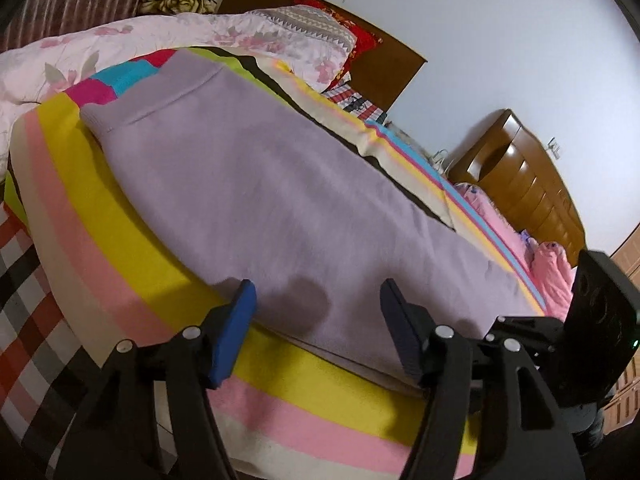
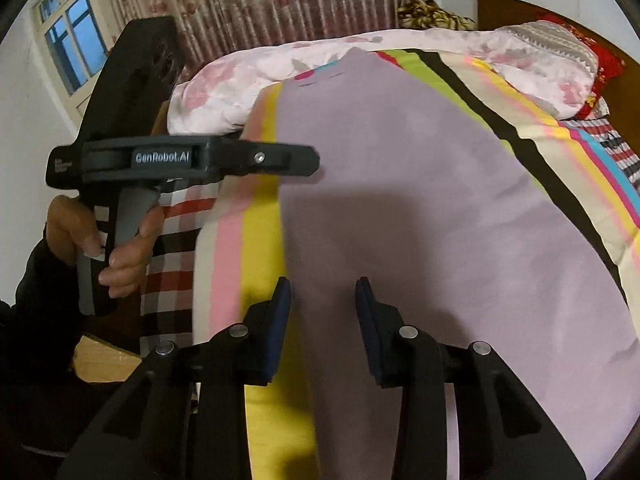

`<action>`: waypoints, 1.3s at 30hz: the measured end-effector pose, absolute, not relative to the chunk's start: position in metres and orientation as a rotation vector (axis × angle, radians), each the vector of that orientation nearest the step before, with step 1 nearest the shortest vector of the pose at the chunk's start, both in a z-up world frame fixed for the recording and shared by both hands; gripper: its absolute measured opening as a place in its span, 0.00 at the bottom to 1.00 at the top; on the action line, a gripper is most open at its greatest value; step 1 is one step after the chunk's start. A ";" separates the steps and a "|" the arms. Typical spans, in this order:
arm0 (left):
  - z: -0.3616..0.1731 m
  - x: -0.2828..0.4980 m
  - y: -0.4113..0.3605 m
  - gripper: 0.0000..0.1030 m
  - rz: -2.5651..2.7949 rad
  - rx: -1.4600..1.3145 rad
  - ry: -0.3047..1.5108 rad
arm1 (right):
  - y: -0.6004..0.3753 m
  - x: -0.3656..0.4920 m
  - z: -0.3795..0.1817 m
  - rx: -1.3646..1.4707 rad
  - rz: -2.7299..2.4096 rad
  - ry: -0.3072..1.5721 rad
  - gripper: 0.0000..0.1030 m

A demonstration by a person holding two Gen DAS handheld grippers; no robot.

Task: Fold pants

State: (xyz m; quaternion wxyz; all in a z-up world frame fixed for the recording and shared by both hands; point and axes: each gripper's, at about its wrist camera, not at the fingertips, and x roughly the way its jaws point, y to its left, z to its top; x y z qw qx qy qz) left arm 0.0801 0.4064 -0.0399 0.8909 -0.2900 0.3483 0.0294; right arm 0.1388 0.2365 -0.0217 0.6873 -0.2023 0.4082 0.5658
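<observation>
So the pants point(image 1: 280, 192) are laid out flat right in front of both my tongs, on the striped blanket point(image 1: 132, 240) covering the bed. My left tongs point(image 1: 318, 300) are spread wide and holding nothing, with the near edge of the pants running just ahead of the blue pads point(image 1: 236, 328) and stretching away toward the far end. My right tongs point(image 2: 323, 296) are spread too, also holding nothing, hovering over the near end of the pants point(image 2: 420, 200). From that side my left hand point(image 2: 116, 240) shows off to the left, gripping the handle.

The pants themselves are plain lilac, soft and kind of fleecy looking. They lie smooth with hardly a wrinkle, with a stitched band across the far end.
</observation>
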 end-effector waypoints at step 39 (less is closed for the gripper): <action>-0.016 0.080 0.374 0.94 0.166 -0.212 0.763 | 0.209 0.152 0.002 -0.330 1.182 0.897 0.63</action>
